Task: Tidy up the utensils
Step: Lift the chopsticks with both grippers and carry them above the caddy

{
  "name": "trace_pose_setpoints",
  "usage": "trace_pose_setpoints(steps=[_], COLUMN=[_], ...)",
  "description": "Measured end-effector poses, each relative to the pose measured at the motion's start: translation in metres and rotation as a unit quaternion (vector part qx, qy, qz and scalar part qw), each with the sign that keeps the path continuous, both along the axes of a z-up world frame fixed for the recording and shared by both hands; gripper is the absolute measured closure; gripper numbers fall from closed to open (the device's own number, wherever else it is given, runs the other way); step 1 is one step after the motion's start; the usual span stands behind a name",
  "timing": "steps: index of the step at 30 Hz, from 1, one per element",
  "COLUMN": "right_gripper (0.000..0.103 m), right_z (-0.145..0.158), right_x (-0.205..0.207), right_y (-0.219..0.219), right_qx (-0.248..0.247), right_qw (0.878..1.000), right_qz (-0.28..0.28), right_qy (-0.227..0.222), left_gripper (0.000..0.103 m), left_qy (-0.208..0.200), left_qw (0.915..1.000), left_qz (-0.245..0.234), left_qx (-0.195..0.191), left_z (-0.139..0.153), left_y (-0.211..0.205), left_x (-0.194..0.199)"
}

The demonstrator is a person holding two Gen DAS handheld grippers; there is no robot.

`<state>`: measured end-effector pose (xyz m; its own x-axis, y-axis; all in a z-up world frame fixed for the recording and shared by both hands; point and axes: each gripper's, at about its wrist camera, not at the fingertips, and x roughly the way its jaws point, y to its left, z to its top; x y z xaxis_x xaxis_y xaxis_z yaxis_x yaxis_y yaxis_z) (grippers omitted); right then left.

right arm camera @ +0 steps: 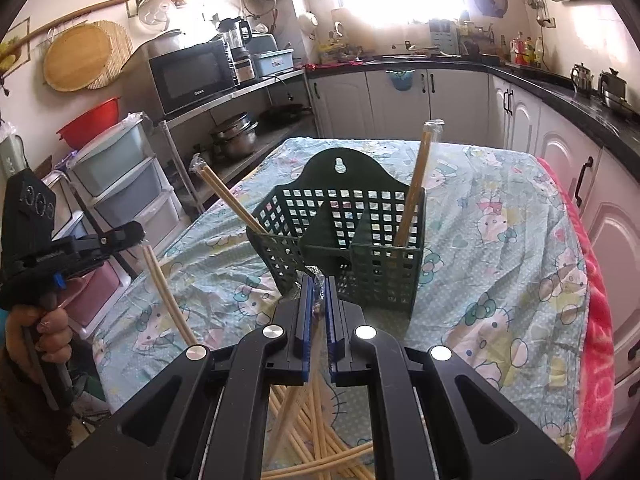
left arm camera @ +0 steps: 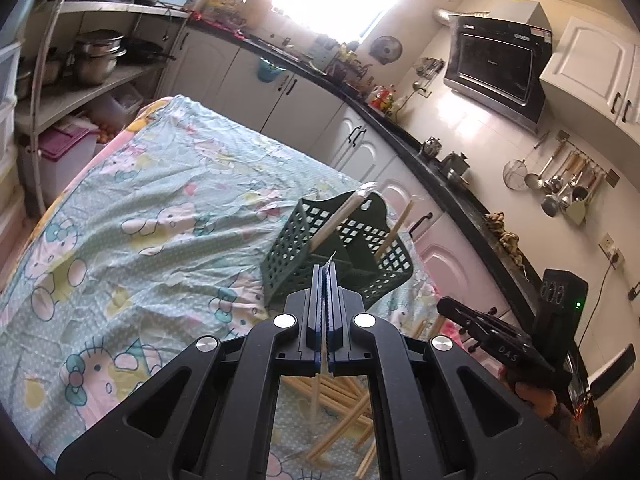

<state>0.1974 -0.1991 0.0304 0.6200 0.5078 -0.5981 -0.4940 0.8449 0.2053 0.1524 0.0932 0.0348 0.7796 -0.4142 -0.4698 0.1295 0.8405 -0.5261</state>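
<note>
Looking through the left wrist view first: the left gripper (left arm camera: 325, 270) has its jaws pressed fully together, pinching a wrapped pair of chopsticks (left arm camera: 319, 380). A scrap of clear wrapper pokes out at the tips, and the sticks run down under the gripper toward the near edge of the tabletop. Just past the fingertips sits the green basket (left arm camera: 288, 248) on the cartoon-cat cloth (left arm camera: 160, 208), close to the cloth's right edge. One wrapped pair (left arm camera: 344, 212) leans out of its left compartment, tip up and tilted right; another (left arm camera: 394, 232) stands in the right compartment. More chopsticks lie in a loose pile (left arm camera: 344, 396) at the near edge. The other gripper shows off to the right, with "OAS" or something like it on its side, hard to read.

Right wrist view: the right gripper (right arm camera: 318, 280) is nearly closed, clamped on the crinkly wrapper end of another chopstick pair (right arm camera: 316, 412) running down beneath it. The basket (right arm camera: 360, 240) stands upright, straight ahead, back plate away from the camera. One pair (right arm camera: 416, 184) stands nearly upright in its right compartment; one (right arm camera: 230, 200) leans out left. The left gripper (right arm camera: 136, 238), held in a hand (right arm camera: 48, 332), carries its pair (right arm camera: 166, 296) slanting down toward the pile (right arm camera: 316, 448). A microwave (right arm camera: 192, 74) on the shelf carries a small logo I can't make out.
</note>
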Motion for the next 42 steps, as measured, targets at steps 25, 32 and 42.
trace_pose_setpoints(steps=[25, 32, 42], right_gripper=[0.099, 0.099, 0.099], right_z=[0.089, 0.123, 0.167], right_x=[-0.004, -0.001, 0.010], right_y=[-0.003, -0.004, -0.010], right_qx=[0.019, 0.035, 0.055], right_qw=[0.994, 0.988, 0.978], right_qz=[0.017, 0.019, 0.010], right_qy=[-0.109, -0.150, -0.202], left_gripper=[0.103, 0.103, 0.103], left_qy=[-0.072, -0.104, -0.133], left_qw=[0.9944, 0.9905, 0.9876], left_qz=[-0.073, -0.086, -0.080], left_qx=[0.026, 0.027, 0.020], left_z=[0.075, 0.105, 0.140], left_y=[-0.056, -0.077, -0.090], left_x=[0.013, 0.028, 0.057])
